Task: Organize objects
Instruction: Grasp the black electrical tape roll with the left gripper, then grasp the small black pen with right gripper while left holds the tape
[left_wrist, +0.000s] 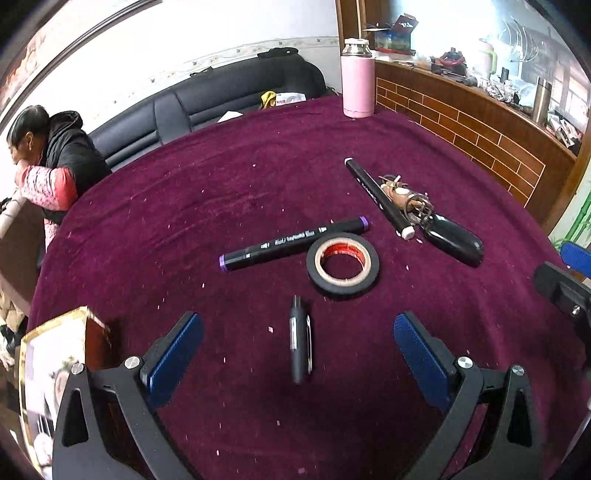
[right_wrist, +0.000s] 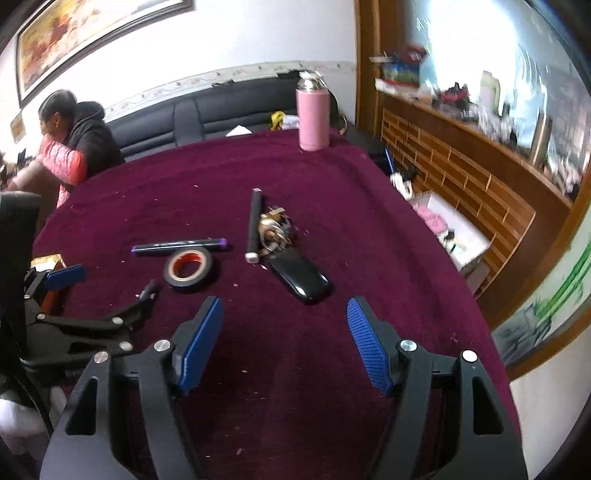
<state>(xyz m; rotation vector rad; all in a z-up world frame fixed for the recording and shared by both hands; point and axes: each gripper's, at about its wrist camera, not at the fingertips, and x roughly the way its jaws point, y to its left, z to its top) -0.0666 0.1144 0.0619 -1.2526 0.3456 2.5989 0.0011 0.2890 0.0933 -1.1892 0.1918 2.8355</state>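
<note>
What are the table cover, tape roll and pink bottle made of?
Table cover: looks like velvet or plush, deep purple, with brushed nap streaks.
Tape roll: matte black, likely vinyl tape, on a tan cardboard-looking core.
Pink bottle: smooth matte pink body, shiny metal-looking top; probably steel.

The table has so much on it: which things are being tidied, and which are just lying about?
Being tidied: pen, purple marker, tape roll, black marker, keys, box.
Lying about: pink flask, sofa, shelf clutter.
</note>
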